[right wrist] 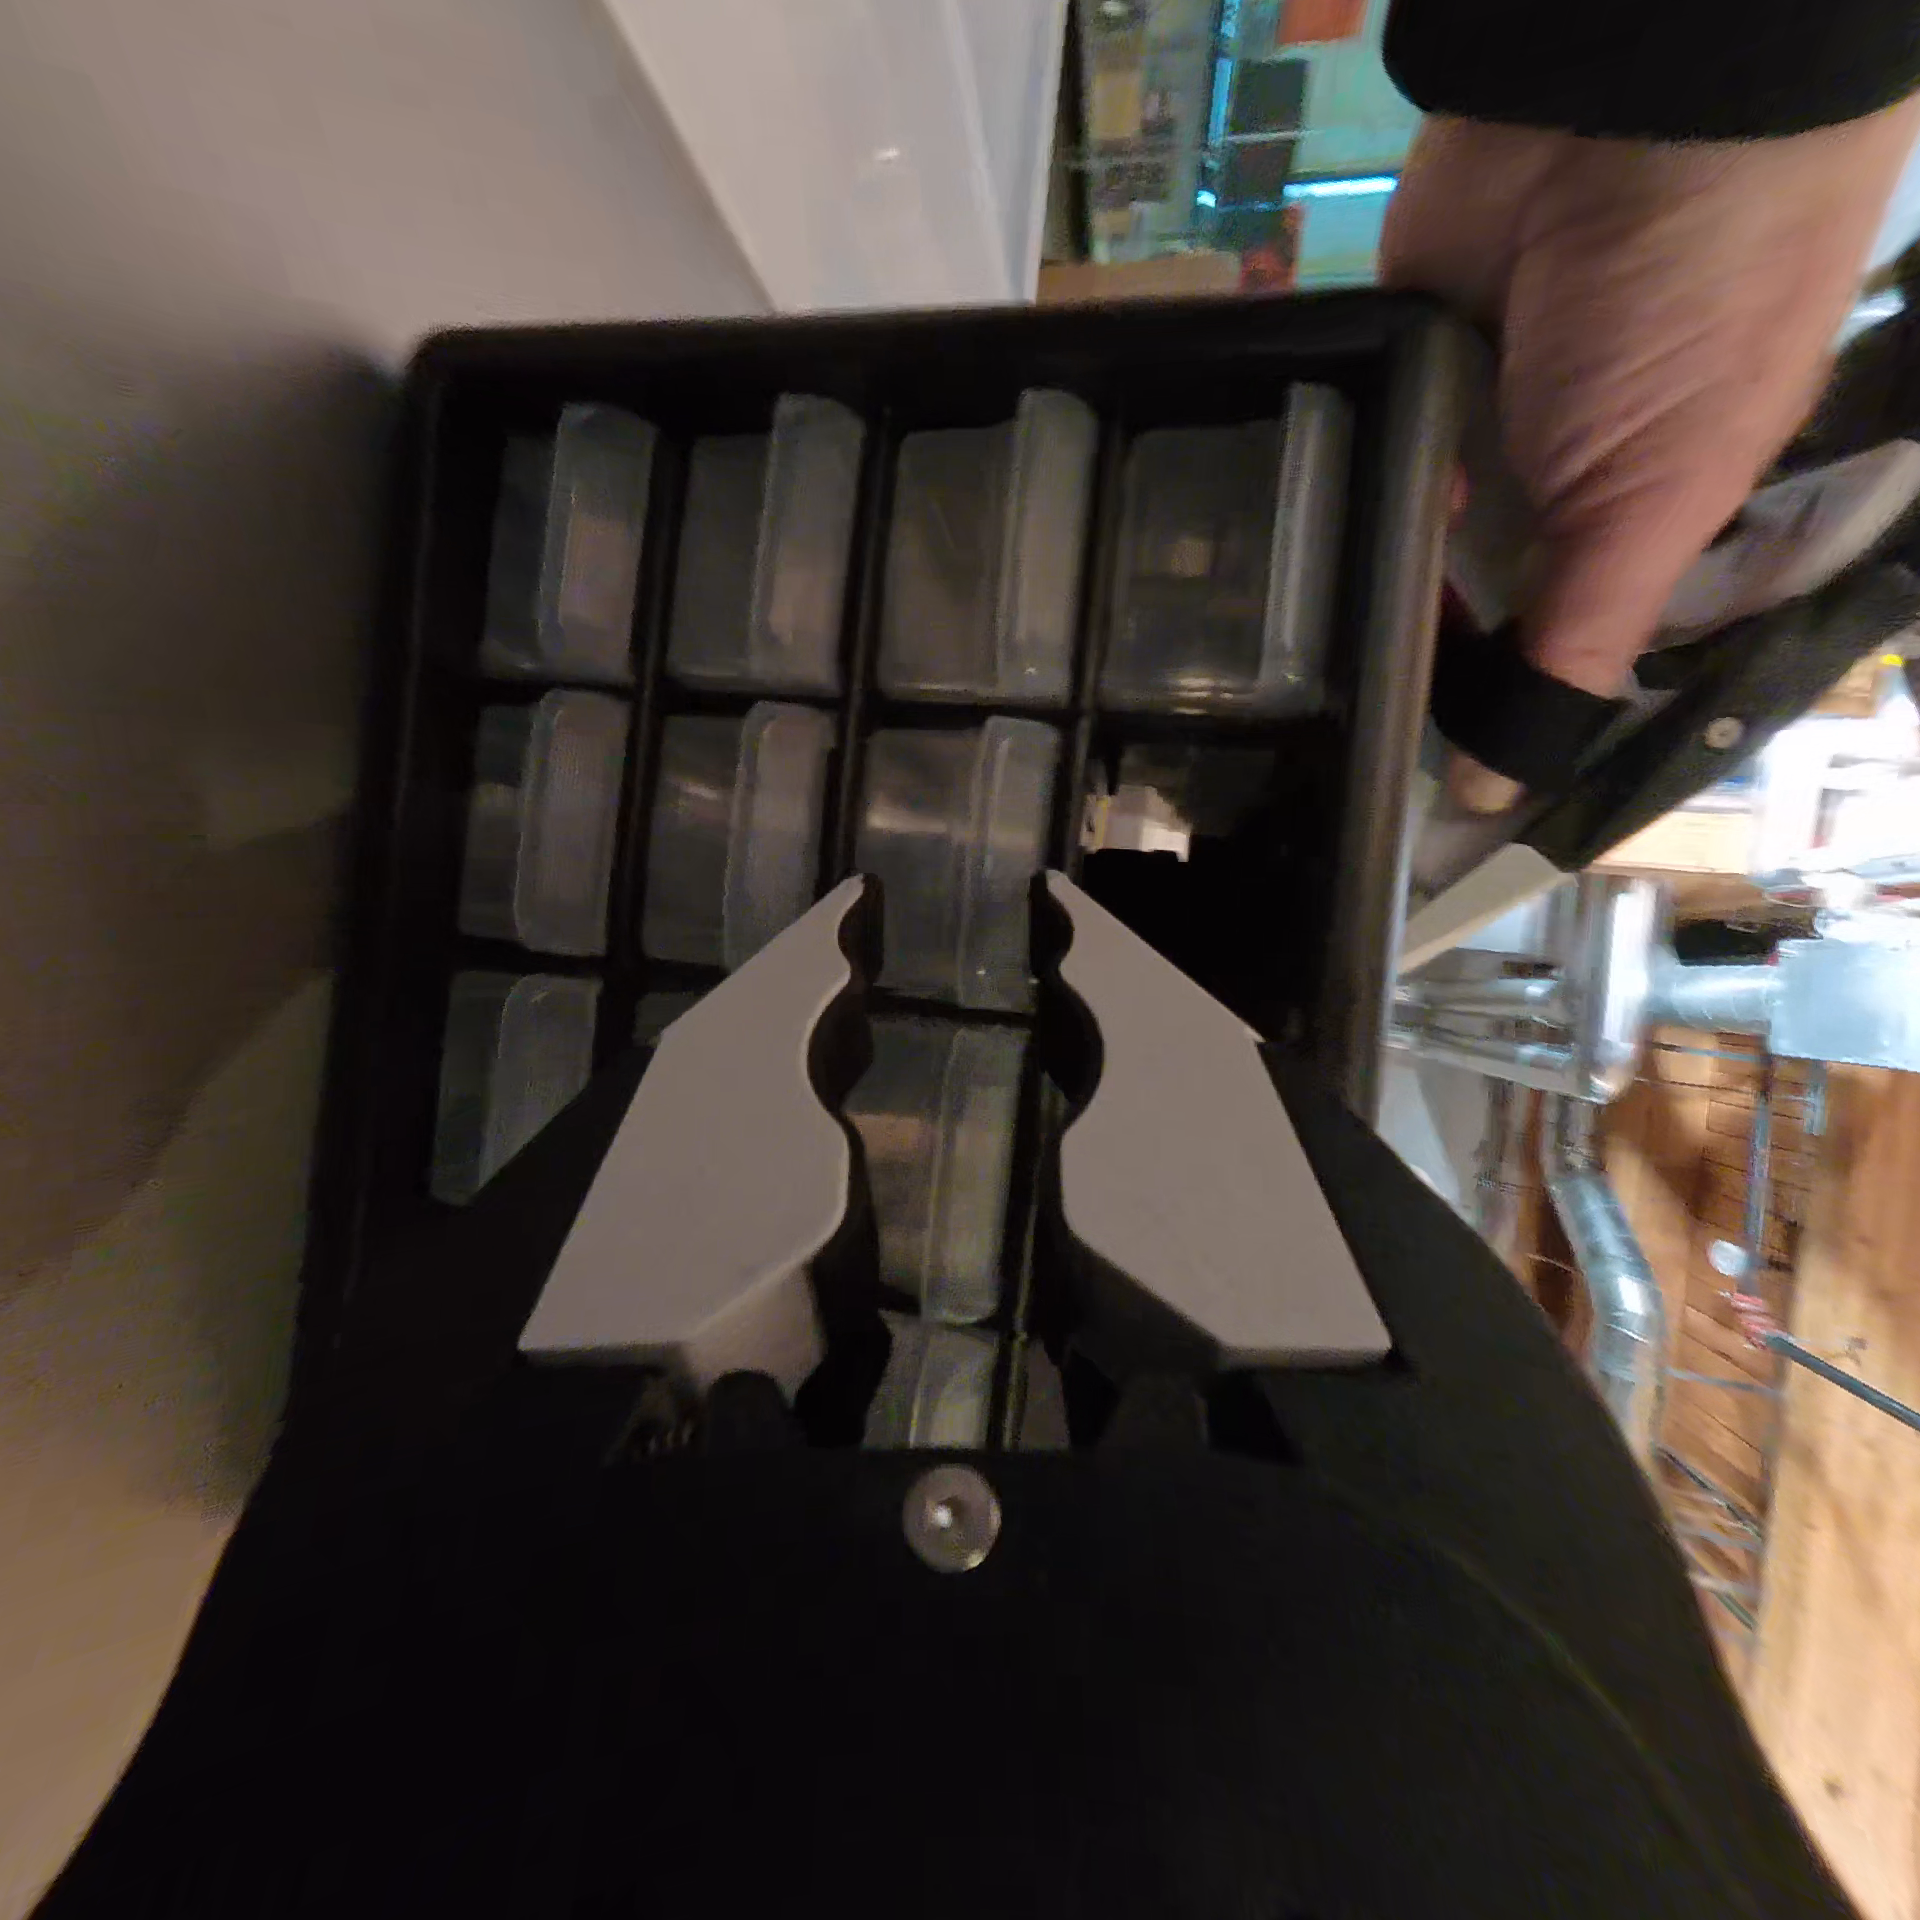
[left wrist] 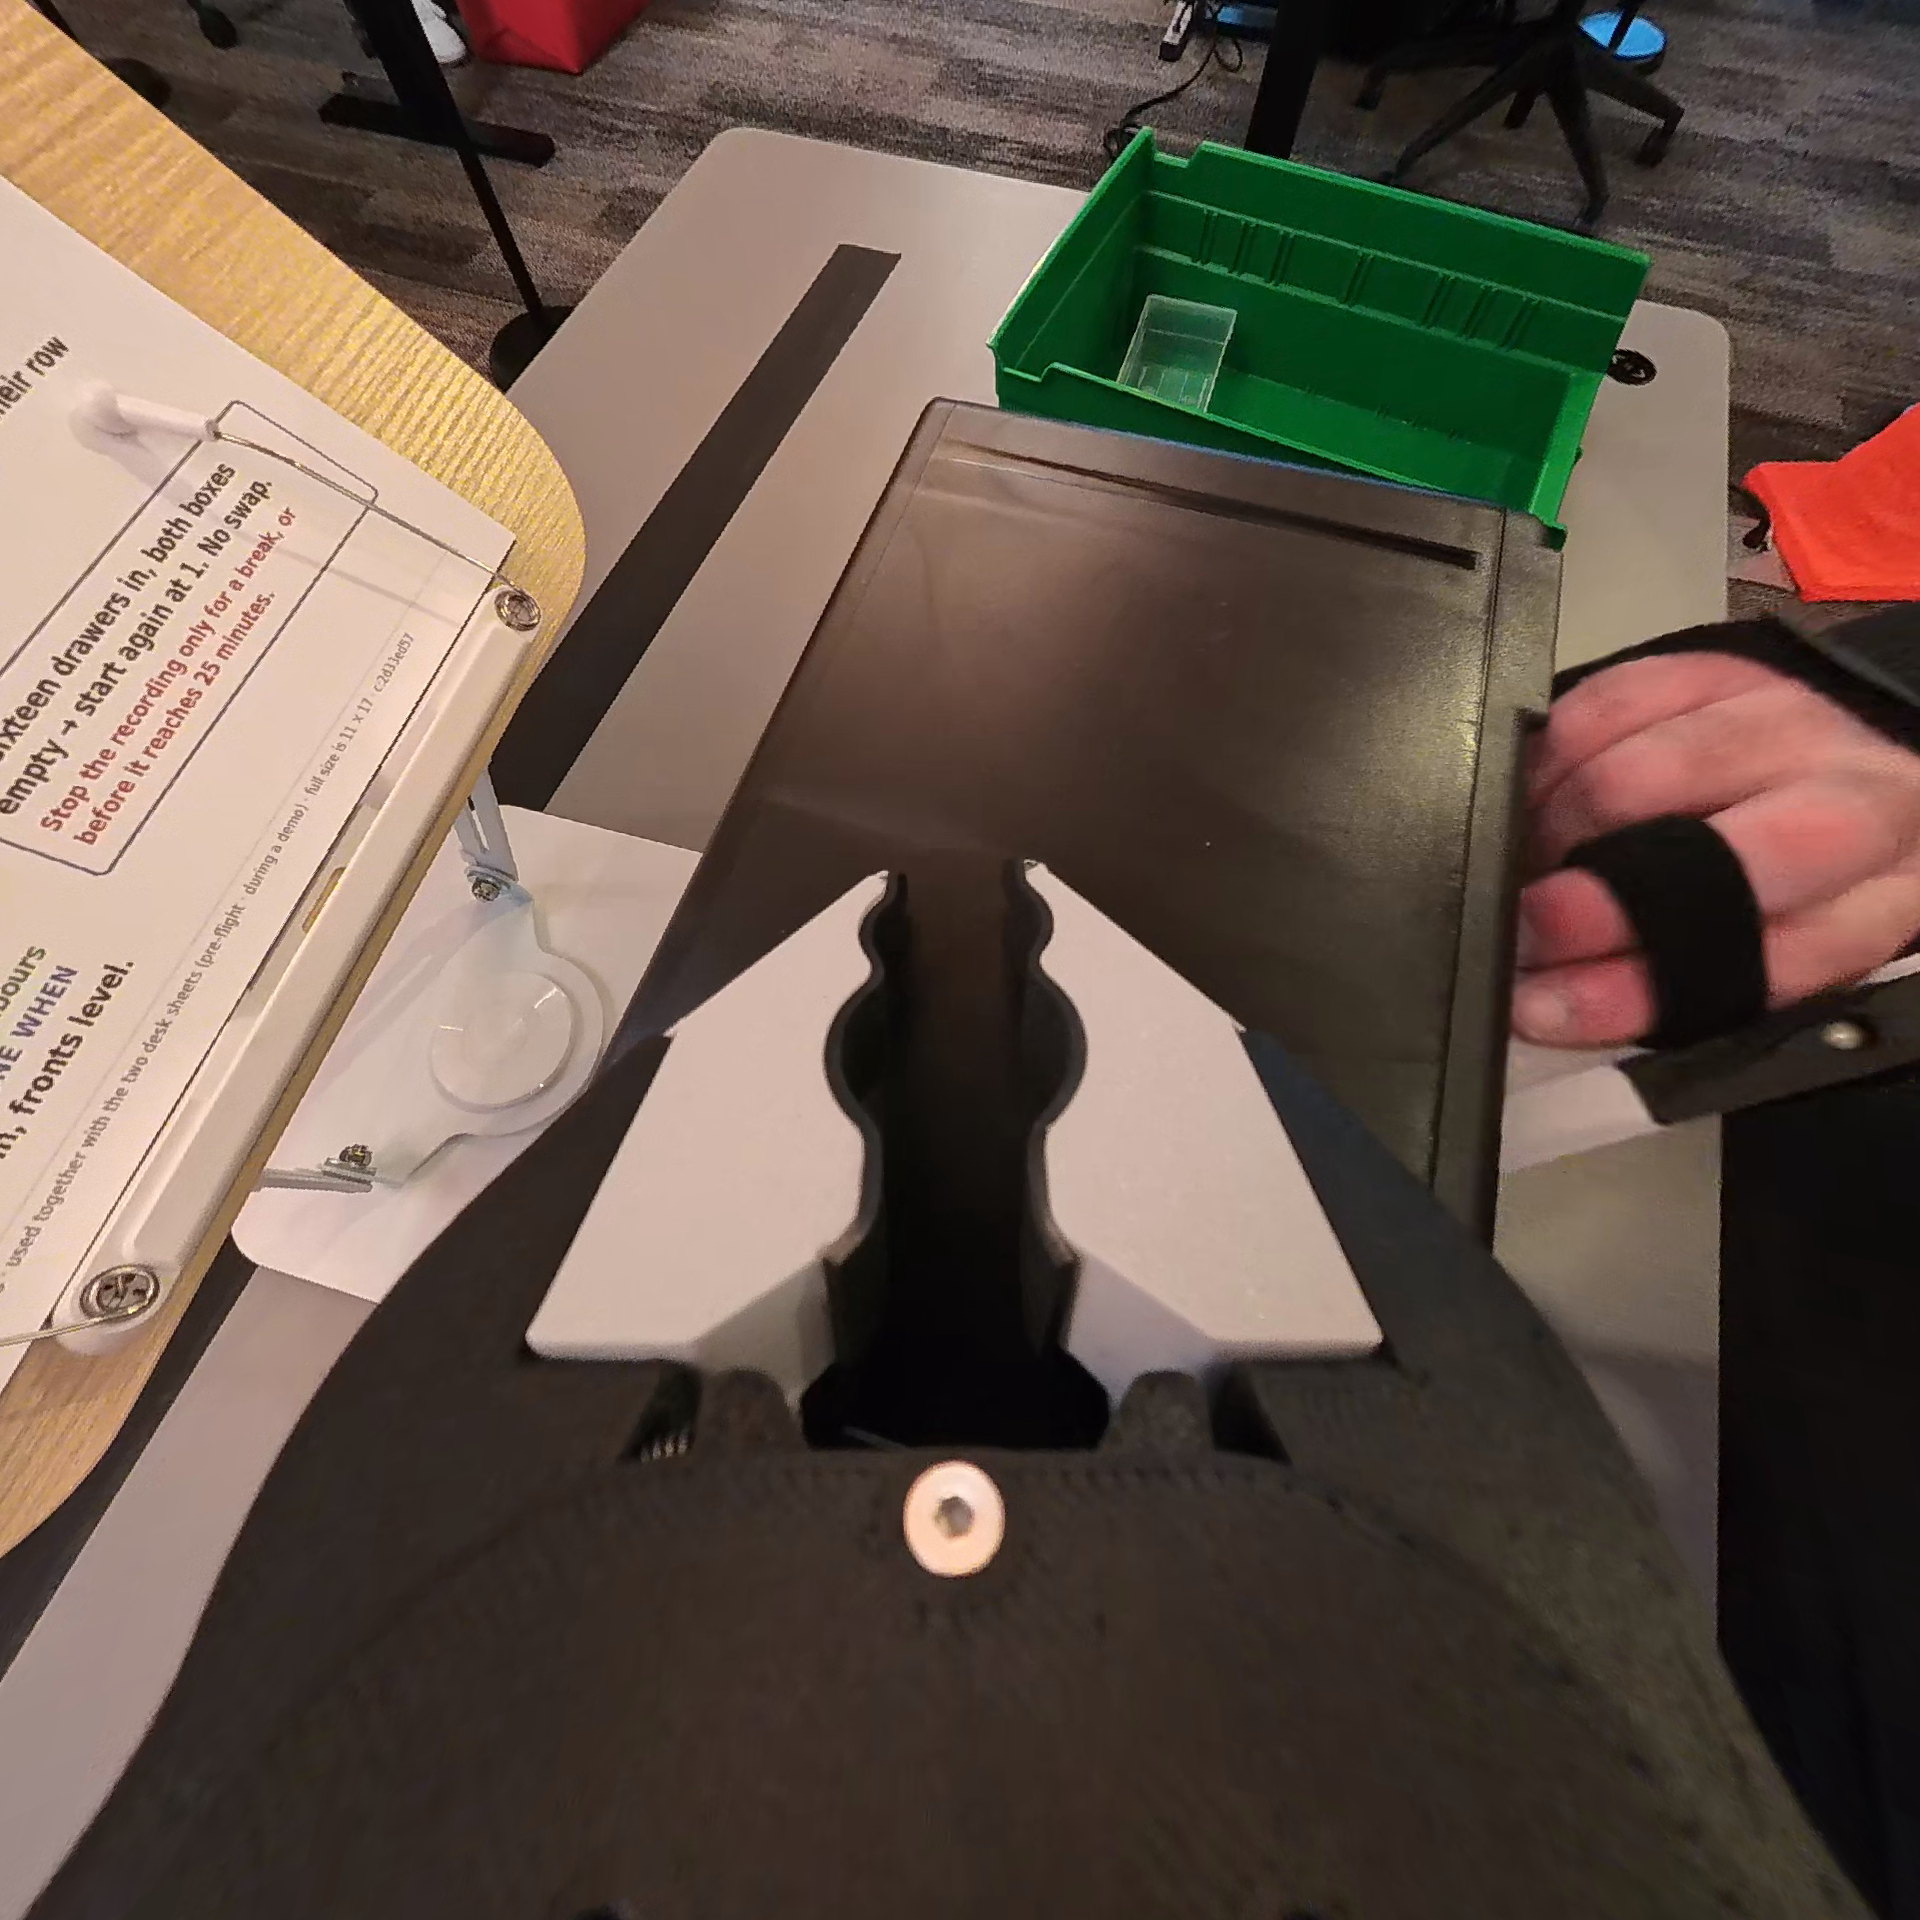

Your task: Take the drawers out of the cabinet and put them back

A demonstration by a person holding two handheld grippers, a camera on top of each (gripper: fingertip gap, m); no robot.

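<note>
Left gripper [left wrist: 956,883] is being held over the top of the black cabinet [left wrist: 1143,675], its jaws narrowly parted with nothing between them. Right gripper [right wrist: 956,883] is being presented to the cabinet front, its tips straddling the pull of a clear drawer [right wrist: 956,821]; whether that pull is actually being pinched cannot be told through the blur.

The cabinet is being kept near the middle of the grey table [left wrist: 748,270]. Beside the straddled drawer, one empty slot [right wrist: 1195,831] is being shown, and one removed drawer [left wrist: 1179,348] is being kept in the green bin [left wrist: 1455,416] at the table's far edge. Removal is therefore judged to be barely begun, with every other visible slot filled and all of the putting back left.

Beyond the table's left edge, a printed sheet [left wrist: 208,644] with black and red text is being displayed on a stand. No brand mark is being shown on the cabinet.
</note>
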